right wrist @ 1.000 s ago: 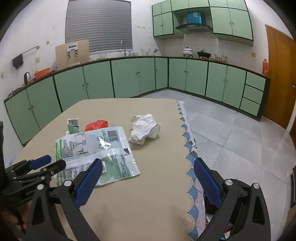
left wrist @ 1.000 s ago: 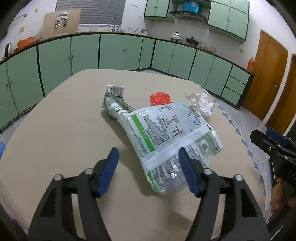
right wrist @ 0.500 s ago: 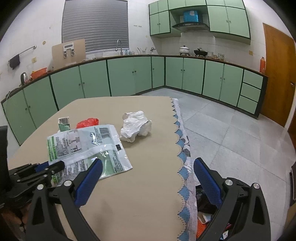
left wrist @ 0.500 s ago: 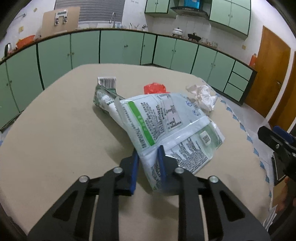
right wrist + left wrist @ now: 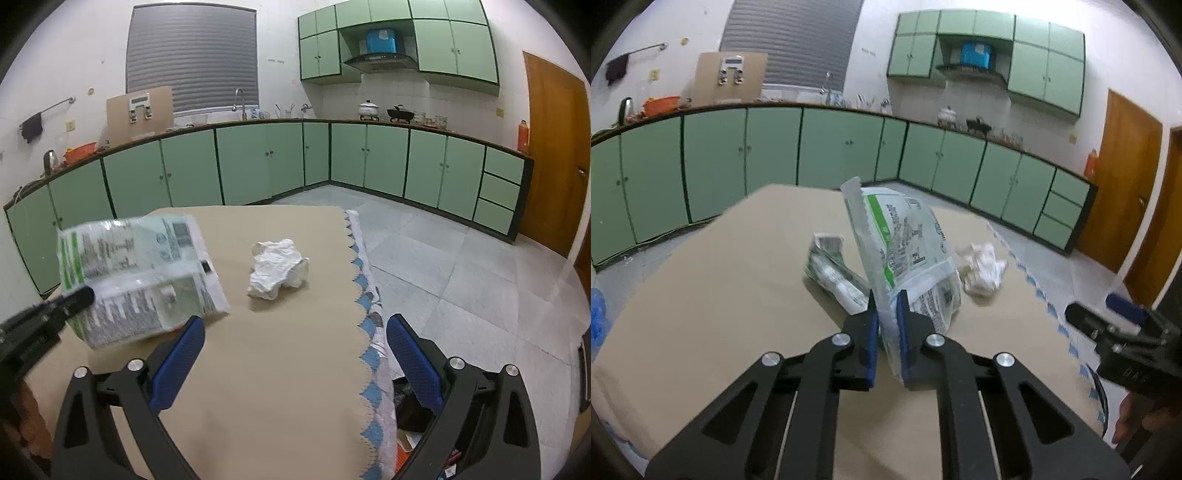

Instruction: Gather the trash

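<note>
— Beige tablecloth (image 5: pixel 701 295), green kitchen. Left gripper (image 5: pixel 886 325) clamped on printed bag (image 5: pixel 908 243), lifted clear?
— Yes. Right gripper (image 5: pixel 295 354) agape, empty. Left: tissue wad (image 5: pixel 277 269) at twelve o'clock, green wrapper (image 5: pixel 831 266) at eleven.

Printed bag (image 5: pixel 908 243) above table (image 5: pixel 701 302) (carton (image 5: pixel 831 266) left, crumpled paper (image 5: pixel 982 269) right).

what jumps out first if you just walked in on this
The big printed plastic bag, pinched in the left gripper and lifted on edge above the tan table. Next, the crumpled white tissue near the table's scalloped edge, ahead of the open right gripper. Green cabinets wrap the room behind.
</note>
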